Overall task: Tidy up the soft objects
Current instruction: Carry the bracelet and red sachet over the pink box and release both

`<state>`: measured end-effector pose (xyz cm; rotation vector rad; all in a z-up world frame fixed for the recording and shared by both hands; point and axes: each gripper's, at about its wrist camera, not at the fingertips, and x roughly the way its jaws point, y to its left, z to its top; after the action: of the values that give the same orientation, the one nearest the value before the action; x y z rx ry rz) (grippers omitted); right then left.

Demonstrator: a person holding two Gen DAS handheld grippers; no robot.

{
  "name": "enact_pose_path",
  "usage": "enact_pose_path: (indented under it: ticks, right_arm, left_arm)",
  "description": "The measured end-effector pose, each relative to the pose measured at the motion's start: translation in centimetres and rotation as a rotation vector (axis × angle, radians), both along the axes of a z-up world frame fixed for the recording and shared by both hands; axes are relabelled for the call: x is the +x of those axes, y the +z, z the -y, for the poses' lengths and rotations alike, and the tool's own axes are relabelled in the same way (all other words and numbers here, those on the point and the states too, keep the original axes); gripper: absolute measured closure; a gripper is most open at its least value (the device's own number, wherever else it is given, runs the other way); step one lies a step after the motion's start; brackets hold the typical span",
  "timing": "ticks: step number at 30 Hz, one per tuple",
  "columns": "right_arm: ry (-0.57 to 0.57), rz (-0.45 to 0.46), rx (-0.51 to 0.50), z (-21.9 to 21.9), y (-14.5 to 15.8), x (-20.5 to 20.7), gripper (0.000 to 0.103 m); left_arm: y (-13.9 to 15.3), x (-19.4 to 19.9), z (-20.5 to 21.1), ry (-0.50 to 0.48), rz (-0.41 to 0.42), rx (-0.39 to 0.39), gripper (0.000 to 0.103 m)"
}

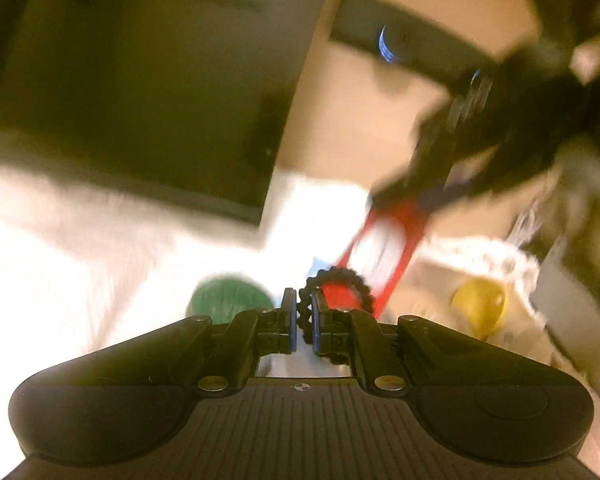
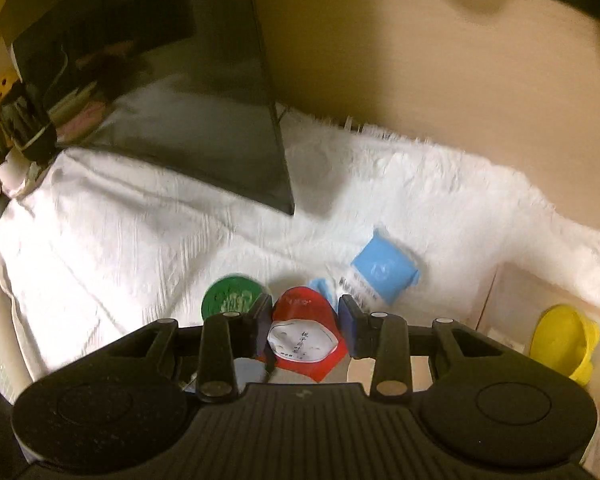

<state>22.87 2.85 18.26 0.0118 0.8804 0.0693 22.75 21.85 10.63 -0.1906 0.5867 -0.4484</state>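
Observation:
In the left wrist view my left gripper (image 1: 304,320) is shut on a black beaded ring (image 1: 336,284) above the white cloth (image 1: 80,240). The right gripper's red fingers (image 1: 380,248) reach down just behind it, blurred. A green round object (image 1: 228,296) lies left of my fingers. In the right wrist view my right gripper (image 2: 306,322) is open, with a red pouch (image 2: 304,332) bearing a white label between its fingers. The green round object (image 2: 232,296) lies to its left, and a blue soft block (image 2: 384,272) to its upper right on the white cloth (image 2: 120,240).
A yellow soft object (image 2: 560,340) sits in a pale box (image 2: 496,292) at the right; it also shows in the left wrist view (image 1: 480,304). A dark screen (image 2: 180,120) stands on the cloth at the back. A beige wall (image 2: 420,60) is behind.

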Motion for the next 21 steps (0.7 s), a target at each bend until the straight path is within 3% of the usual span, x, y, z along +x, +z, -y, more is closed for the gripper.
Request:
enact_pose_path:
  ticks: [4, 10, 17, 21]
  right_arm:
    - [-0.014, 0.110, -0.036, 0.8, 2.4, -0.8, 0.067]
    - [-0.029, 0.181, -0.005, 3.1, 4.9, -2.4, 0.067]
    - [-0.121, 0.247, -0.007, 9.3, 6.8, -5.6, 0.067]
    - [-0.185, 0.261, -0.035, 13.9, 7.2, -8.4, 0.067]
  left_arm:
    - [-1.8, 0.3, -0.6, 0.024, -0.049, 0.045, 0.094]
    - [-2.0, 0.2, -0.3, 0.006, -0.052, 0.019, 0.094]
    - [3.4, 0.2, 1.5, -0.011, 0.072, 0.012, 0.094]
    - [5.2, 0.5, 4.9, -0.076, 0.078, -0.019, 0.094]
